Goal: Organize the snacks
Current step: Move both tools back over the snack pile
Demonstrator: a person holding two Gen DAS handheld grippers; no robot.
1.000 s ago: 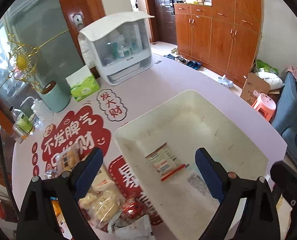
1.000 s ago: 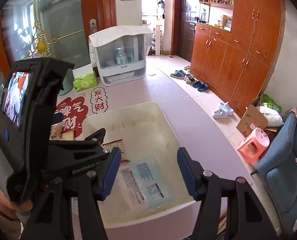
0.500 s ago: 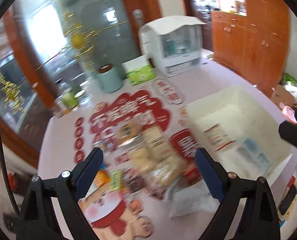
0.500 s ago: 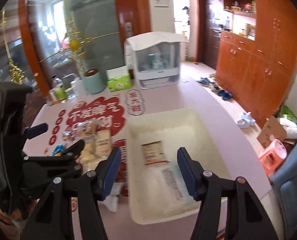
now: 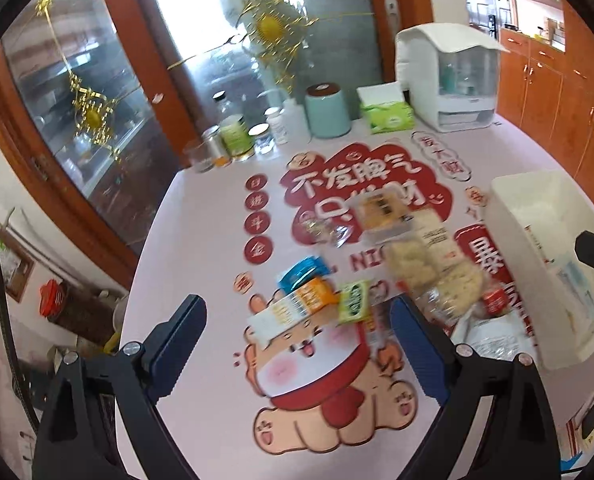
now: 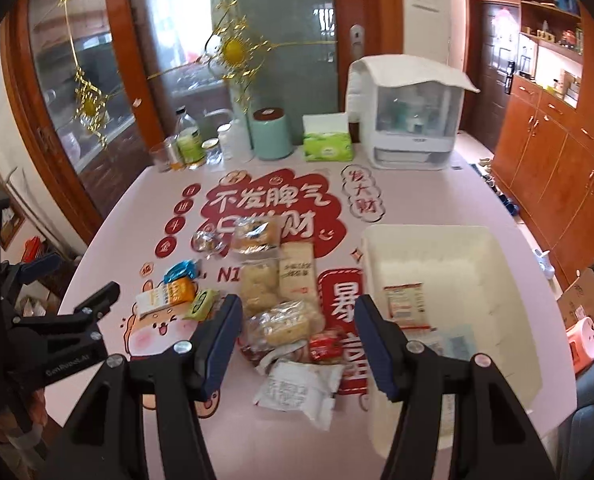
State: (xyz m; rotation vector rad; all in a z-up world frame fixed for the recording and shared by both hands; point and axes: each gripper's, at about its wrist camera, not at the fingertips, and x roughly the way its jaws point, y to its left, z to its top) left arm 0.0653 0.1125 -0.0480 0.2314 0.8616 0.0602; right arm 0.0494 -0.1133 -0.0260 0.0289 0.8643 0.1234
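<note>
Both cameras have swung away from the white bin. A second ago it filled the middle of each view; it now sits at the right edge of the left wrist view and in the right half of the right wrist view. The pile of snacks has come to the centre of both.

The left gripper hangs over the pink bench with its jaws spread wide and nothing between them. The right gripper stands part open, also empty, above the lower end of the pile.

The right wrist view alone shows inside the bin: a red and white packet lies flat on its floor, with a pale blue packet below it. It also shows the left gripper's black body at the left edge, and wooden cupboards at upper right. In the left wrist view the snacks are blurred, and the right gripper's tip pokes in at the right edge.

On the bench, left of the bin, lie clear bags of pale pastries, a white wrapper, an orange packet, a blue packet and a small green packet, near the lower left of the pile. Along the far edge stand a white cabinet, a green tissue box, a mint canister and several jars.
</note>
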